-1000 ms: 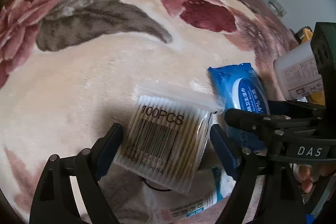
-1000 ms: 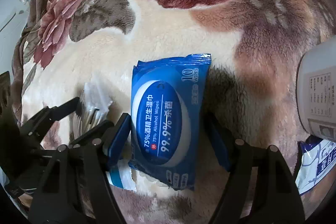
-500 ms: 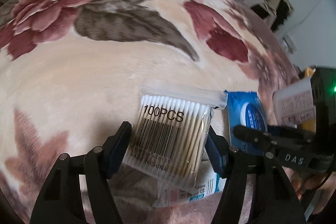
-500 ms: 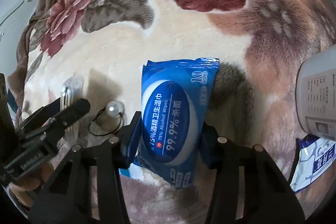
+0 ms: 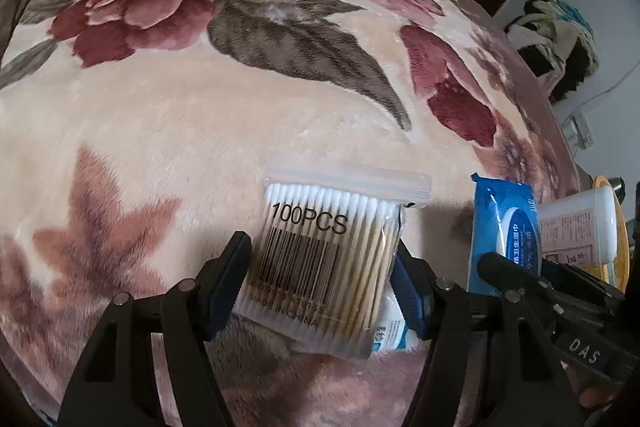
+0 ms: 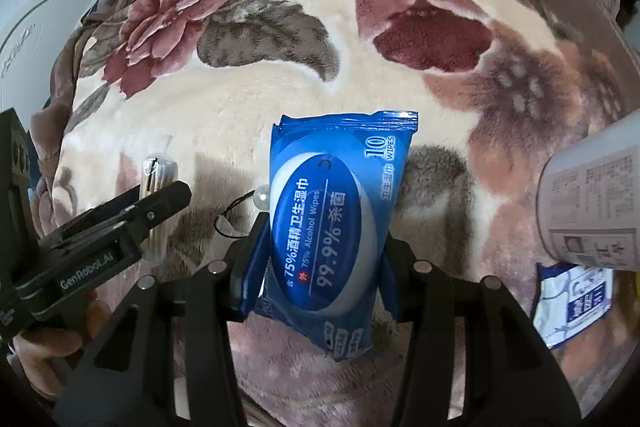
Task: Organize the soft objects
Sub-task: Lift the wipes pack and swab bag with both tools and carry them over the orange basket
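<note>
Cotton swabs (image 5: 320,263) in zip bag (image 5: 348,181)

A white bottle (image 6: 592,203) runs off the right edge.

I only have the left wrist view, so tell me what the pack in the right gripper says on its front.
Observer: The blue wipes pack, pinched between the right gripper pads, reads 75% Alcohol Wipes, 99.9%, 10 wipes.
Operator: Anything beside it I'm missing?
Observer: A pearl bead on a black loop lies on the blanket, just left of the pack.
Operator: And to the right?
Observer: A white bottle with a printed label, and a blue-and-white packet below it.
</note>
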Tool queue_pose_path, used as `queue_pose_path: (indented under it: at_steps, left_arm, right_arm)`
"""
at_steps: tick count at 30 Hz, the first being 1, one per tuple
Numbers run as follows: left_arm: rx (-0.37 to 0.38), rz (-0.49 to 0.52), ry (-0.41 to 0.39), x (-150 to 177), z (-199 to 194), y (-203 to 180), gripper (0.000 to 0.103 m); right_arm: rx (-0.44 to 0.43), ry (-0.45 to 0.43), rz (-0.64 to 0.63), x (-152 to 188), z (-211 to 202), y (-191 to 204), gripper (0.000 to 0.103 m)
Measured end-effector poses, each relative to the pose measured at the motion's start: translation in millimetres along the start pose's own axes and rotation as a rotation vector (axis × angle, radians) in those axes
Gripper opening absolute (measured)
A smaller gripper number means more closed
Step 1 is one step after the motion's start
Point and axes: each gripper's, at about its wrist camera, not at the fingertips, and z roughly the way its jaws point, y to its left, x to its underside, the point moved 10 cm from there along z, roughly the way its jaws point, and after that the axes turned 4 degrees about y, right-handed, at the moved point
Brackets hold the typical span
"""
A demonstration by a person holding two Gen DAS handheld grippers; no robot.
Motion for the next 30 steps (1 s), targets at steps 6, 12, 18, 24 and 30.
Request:
queue_pose_path:
  at_steps: [6,12,18,24,30]
  left_arm:
    - [-0.027,-0.015,0.0,2,-12,-5,0.068]
    - [-0.031,-0.007,-0.012,-1,-22,-22,0.068]
    - [-0.025,0.014,-0.014,-2,-25,-48,0.067]
    - [-0.017,0.056,-0.018,-5,-26,-77,0.067]
    - [-0.01,0.095,-0.023,-6,-29,-102,0.059]
  right_arm:
    - [0.017,-0.034,-0.036,-2,-18,2,0.048]
    - [0.02,-0.075,-0.042,-5,-42,-6,0.048]
    - [0.03,-0.104,-0.037,-8,-63,-20,0.048]
    - [0.038,-0.141,-0.009,-12,-85,-42,0.048]
    - [0.044,-0.167,0.018,-13,-101,-62,0.048]
